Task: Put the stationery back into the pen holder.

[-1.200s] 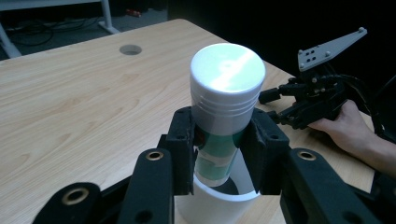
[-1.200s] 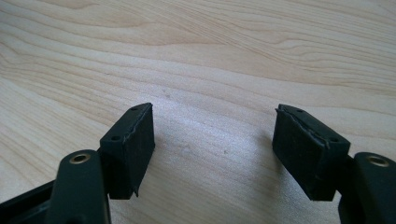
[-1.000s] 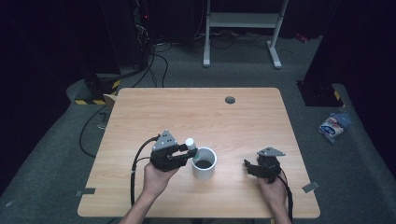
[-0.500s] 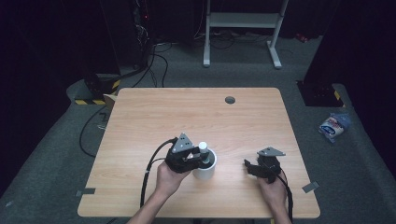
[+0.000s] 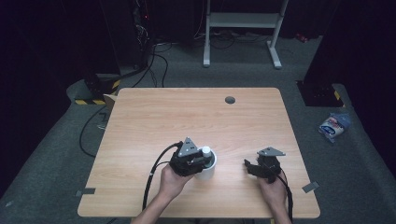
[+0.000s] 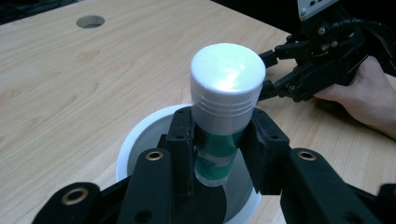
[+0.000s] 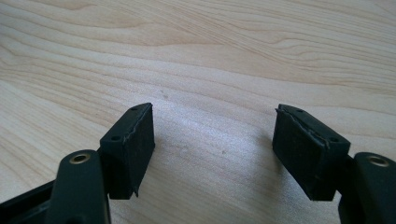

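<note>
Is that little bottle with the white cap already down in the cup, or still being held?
Held. The left tool grips the bottle upright by its green body, above the white cup. Whether its base touches the bottom is hidden.

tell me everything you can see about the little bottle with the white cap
The bottle is small, with a green body and a glossy white ridged cap that looks like plastic. It stands upright, clamped at the body between the jaws of the left gripper, directly over the open mouth of a white cup on the wooden table. Whether its base touches the cup is hidden.
</note>
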Tool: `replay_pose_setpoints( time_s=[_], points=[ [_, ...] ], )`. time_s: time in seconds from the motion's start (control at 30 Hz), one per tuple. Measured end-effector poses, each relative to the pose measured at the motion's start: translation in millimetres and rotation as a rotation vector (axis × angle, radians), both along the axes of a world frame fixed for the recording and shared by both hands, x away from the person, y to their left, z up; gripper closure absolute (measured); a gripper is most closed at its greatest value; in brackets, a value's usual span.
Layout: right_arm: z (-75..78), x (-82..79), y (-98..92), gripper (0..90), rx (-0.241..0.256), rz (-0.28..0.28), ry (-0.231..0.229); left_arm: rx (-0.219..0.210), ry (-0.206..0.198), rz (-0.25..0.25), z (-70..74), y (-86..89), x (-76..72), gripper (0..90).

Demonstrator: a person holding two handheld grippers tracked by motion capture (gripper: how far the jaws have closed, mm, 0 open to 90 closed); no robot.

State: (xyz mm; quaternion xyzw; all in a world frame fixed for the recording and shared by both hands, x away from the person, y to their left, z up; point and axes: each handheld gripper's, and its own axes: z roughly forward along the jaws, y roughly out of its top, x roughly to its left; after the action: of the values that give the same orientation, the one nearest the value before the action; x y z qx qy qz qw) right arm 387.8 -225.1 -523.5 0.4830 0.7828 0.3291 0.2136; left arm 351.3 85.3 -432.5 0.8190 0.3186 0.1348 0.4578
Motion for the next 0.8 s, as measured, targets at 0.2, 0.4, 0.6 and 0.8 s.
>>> replay_pose_setpoints(
  time_s=[0.2,0.4,0.6,0.8],
  points=[
    [0.0,0.0,0.0,29.6,0.0,0.0,0.0,0.001,0.005,0.007,-5.5,0.4,0.1,65.1],
    [-0.1,0.1,-0.1,29.6,-0.001,0.002,-0.002,0.025,0.0,0.004,-11.3,-0.8,-0.8,65.1],
    [-0.1,0.1,-0.1,29.7,-0.001,0.002,-0.002,0.029,0.008,0.02,-16.2,1.6,0.9,65.0],
    [-0.1,0.1,-0.1,29.6,-0.001,0.002,-0.002,0.055,-0.008,0.024,-19.0,-1.2,0.8,64.9]
  ],
)
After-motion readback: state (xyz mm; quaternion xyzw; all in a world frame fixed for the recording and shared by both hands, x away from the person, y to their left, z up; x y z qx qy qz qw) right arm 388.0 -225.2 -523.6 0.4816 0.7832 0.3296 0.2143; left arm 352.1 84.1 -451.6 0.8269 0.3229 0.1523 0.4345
